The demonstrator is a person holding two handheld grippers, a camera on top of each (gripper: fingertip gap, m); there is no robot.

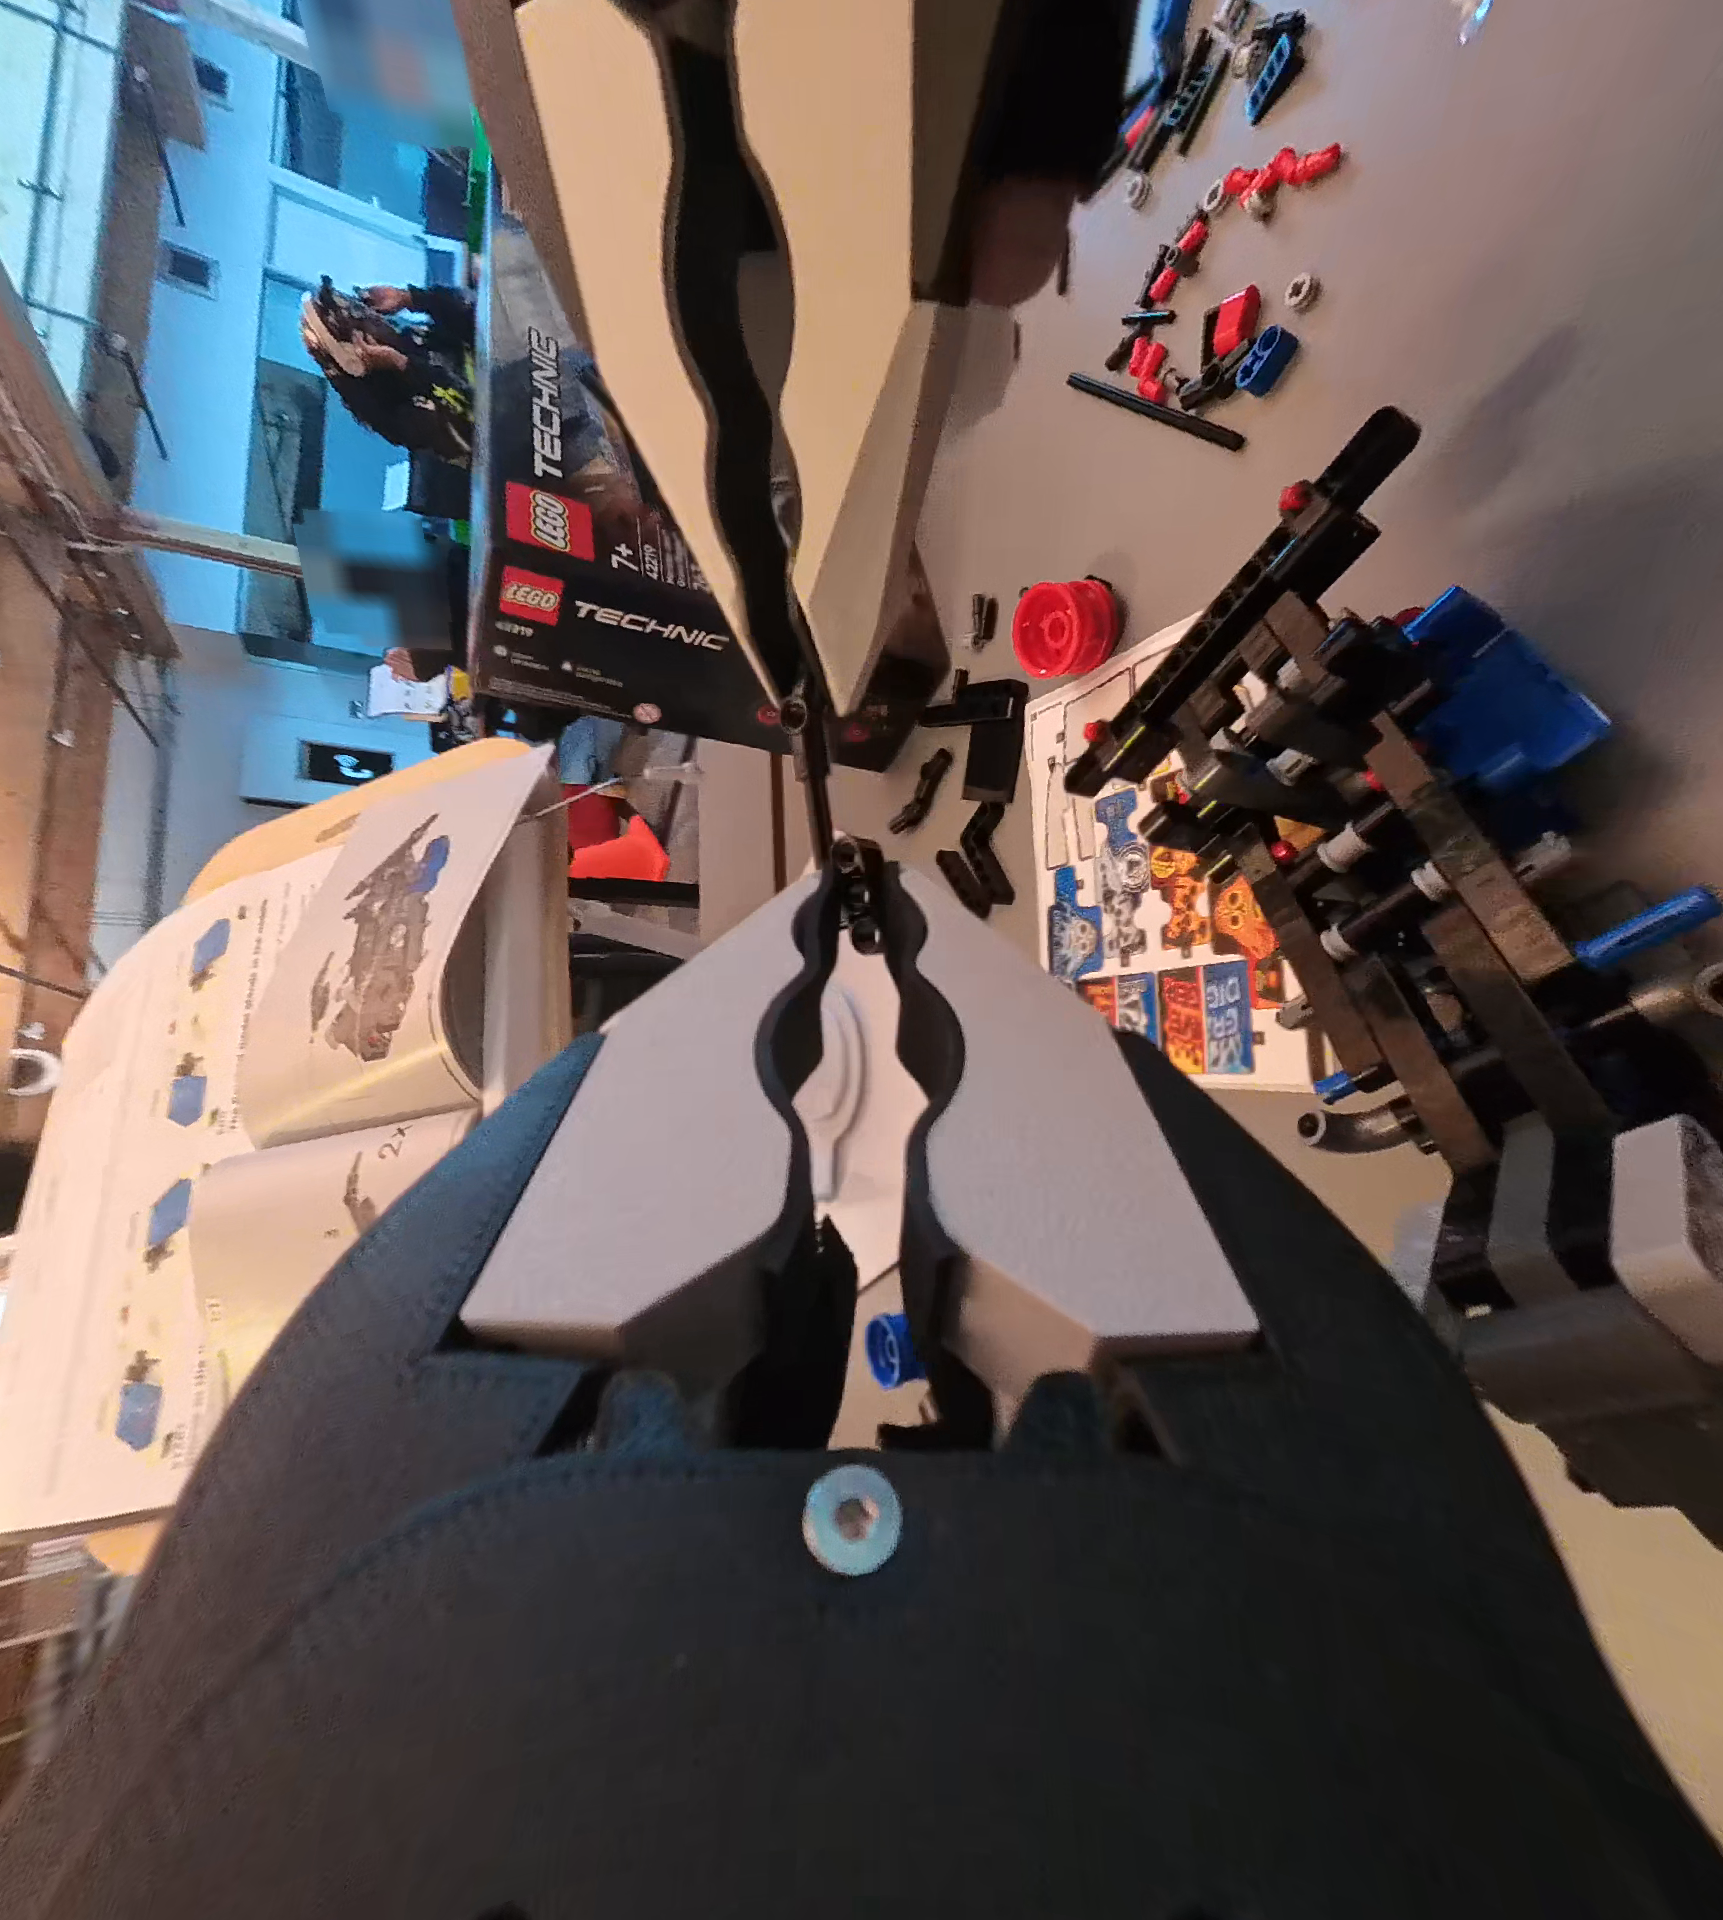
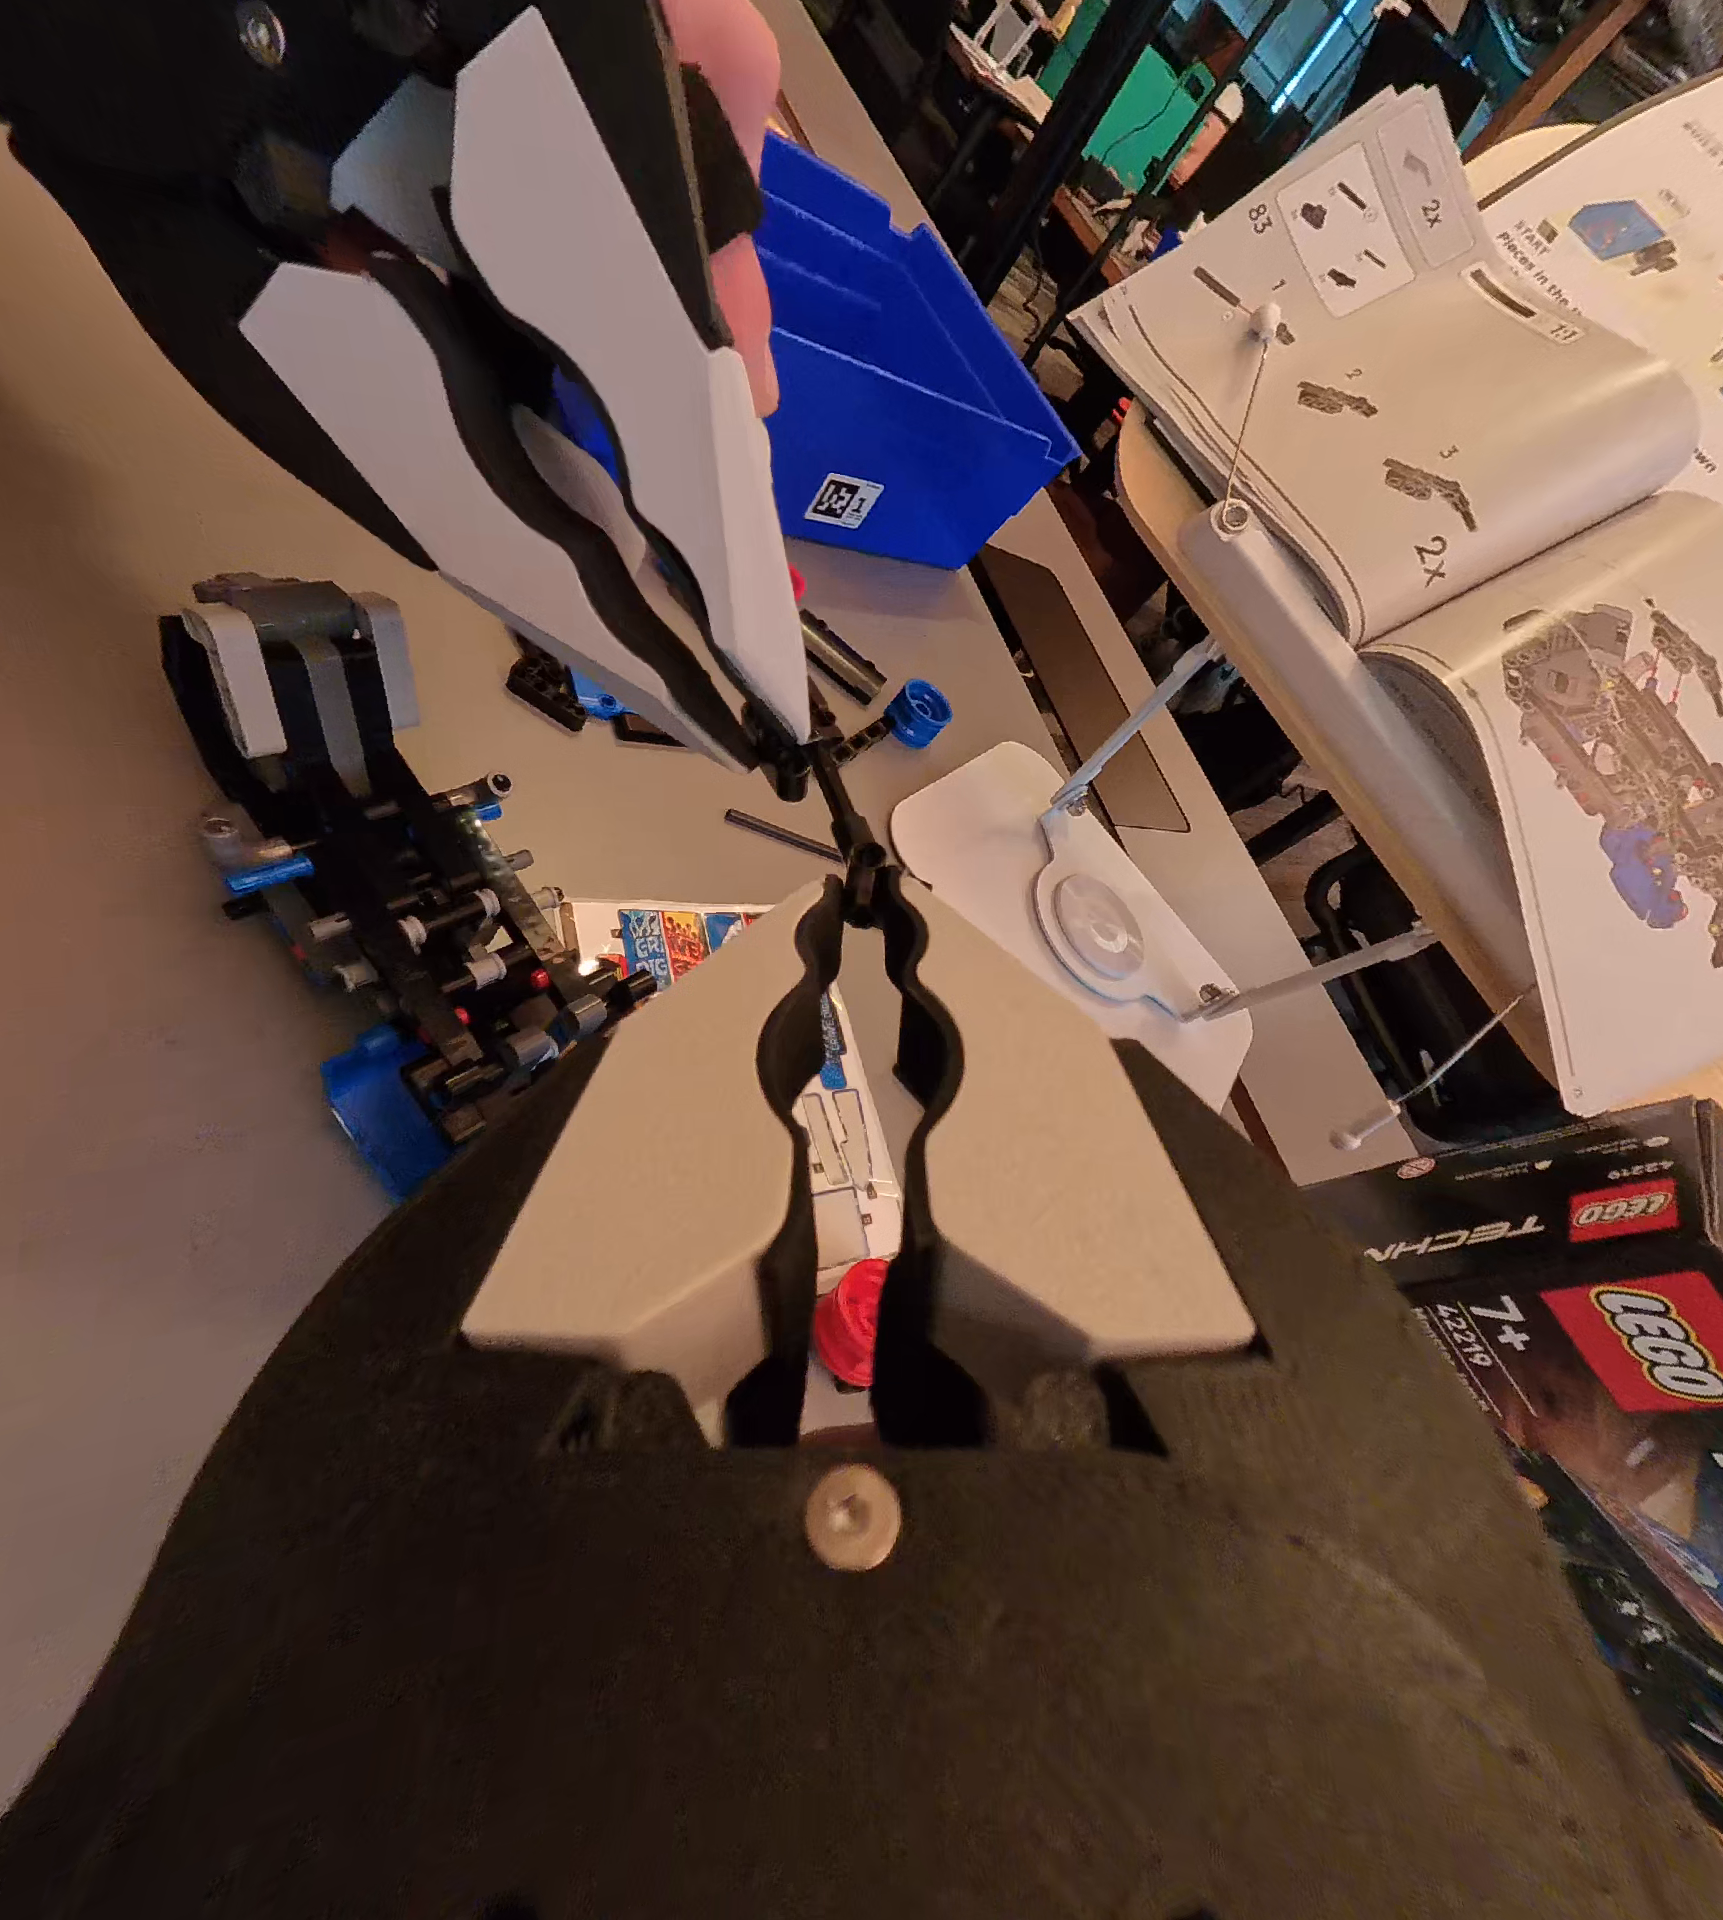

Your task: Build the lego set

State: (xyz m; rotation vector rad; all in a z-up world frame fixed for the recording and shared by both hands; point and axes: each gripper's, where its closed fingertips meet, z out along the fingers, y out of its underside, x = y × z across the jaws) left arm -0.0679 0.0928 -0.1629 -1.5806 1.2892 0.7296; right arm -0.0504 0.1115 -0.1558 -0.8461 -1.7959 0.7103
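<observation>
My left gripper (image 1: 855, 896) is shut on a small black connector (image 1: 857, 868) at one end of a thin black axle (image 1: 817, 790). My right gripper (image 2: 862, 896) is shut on a black connector (image 2: 862, 873) at the axle's other end (image 2: 836, 800). Both hold this small assembly above the table, tips facing each other. The right gripper shows in the left wrist view (image 1: 800, 717) and the left gripper in the right wrist view (image 2: 784, 750). The partly built black, grey and blue model (image 1: 1408, 831) (image 2: 400, 883) lies on the table beside them.
A sticker sheet (image 1: 1169, 935), a red wheel hub (image 1: 1063, 627), a blue hub (image 2: 919, 712) and loose black, red and blue parts (image 1: 1221, 260) lie on the table. An open instruction booklet (image 2: 1511, 468) rests on a stand. The set's box (image 2: 1615, 1351) and a blue bin (image 2: 888, 395) stand nearby. Both grippers' tips are close together, under 4 cm apart. The red wheel hub (image 1: 1063, 627) is about 15 cm from both grippers' fingertips. My right wrist view (image 2: 863, 1309) looks at it from another angle.
</observation>
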